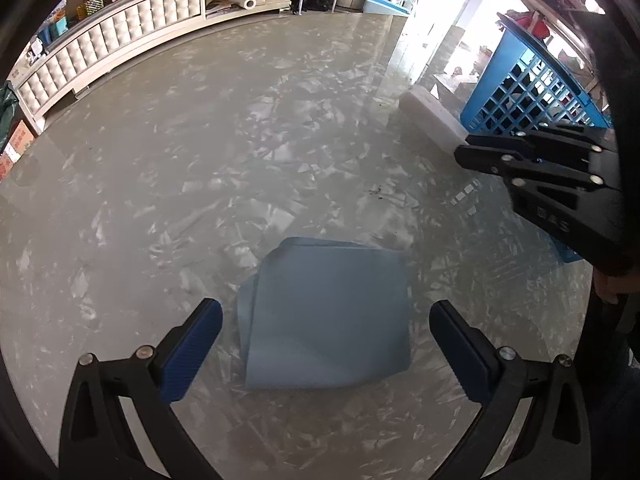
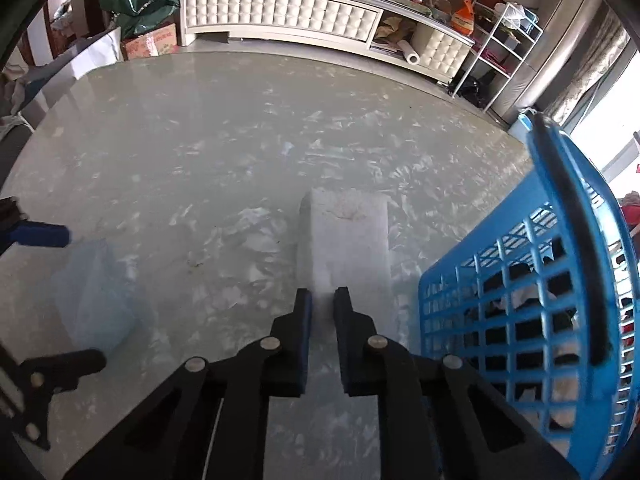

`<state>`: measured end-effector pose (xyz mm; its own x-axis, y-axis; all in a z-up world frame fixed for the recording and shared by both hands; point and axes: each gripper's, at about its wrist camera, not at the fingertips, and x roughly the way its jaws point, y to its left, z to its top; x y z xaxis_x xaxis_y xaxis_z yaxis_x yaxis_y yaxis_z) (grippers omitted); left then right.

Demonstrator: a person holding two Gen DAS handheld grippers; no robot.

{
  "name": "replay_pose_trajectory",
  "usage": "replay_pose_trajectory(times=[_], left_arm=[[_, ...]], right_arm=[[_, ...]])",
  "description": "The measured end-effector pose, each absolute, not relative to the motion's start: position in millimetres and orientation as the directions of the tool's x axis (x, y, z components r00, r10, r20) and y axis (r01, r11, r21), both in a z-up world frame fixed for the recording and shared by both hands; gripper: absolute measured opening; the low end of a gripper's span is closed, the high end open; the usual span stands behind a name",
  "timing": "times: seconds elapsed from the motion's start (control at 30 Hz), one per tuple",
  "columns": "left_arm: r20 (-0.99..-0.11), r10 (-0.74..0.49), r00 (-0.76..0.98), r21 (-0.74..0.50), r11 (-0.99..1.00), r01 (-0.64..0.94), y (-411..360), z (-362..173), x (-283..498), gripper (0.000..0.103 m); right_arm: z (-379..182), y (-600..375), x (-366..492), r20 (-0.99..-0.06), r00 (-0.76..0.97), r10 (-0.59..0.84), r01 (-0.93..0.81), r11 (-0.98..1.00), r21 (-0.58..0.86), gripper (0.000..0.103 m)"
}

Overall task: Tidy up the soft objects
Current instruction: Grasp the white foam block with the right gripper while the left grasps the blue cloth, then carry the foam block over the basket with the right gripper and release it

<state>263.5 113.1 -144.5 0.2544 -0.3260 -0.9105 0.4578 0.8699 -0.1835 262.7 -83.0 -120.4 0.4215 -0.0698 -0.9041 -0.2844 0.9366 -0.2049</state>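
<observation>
A folded light blue cloth [image 1: 326, 316] lies on the glossy marbled table, right between and just ahead of my left gripper's [image 1: 324, 312] wide-open fingers; it also shows at the left of the right wrist view [image 2: 94, 296]. A white foam block [image 2: 348, 240] lies ahead of my right gripper [image 2: 323, 300], whose jaws stand nearly closed with a narrow gap, over the block's near end; whether they pinch it I cannot tell. The block shows in the left wrist view [image 1: 434, 120] beside the right gripper [image 1: 464, 152].
A blue plastic lattice basket [image 2: 520, 304] holding dark and white items stands at the table's right, also in the left wrist view [image 1: 528, 88]. Beyond the round table edge stand a white tufted cabinet [image 2: 288, 12], a wire rack [image 2: 500, 52], boxes and bags.
</observation>
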Motion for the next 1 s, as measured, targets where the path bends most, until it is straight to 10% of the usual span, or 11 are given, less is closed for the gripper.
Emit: replay_pose_trajectory(times=[0.37,1.0], left_arm=[[-0.923,-0.281,0.264,-0.124,0.864,0.488,100,-137,264,0.015],[-0.862,-0.332,0.383,-0.117,0.865,0.488,83,-36,209,0.010]], right_arm=[[-99,-90,236,-0.913,0.409,0.011,-0.300,0.946,-0.123,0.010],[-4,-91,180,-0.840,0.534,0.096,-0.382,0.914,-0.139,0.010]])
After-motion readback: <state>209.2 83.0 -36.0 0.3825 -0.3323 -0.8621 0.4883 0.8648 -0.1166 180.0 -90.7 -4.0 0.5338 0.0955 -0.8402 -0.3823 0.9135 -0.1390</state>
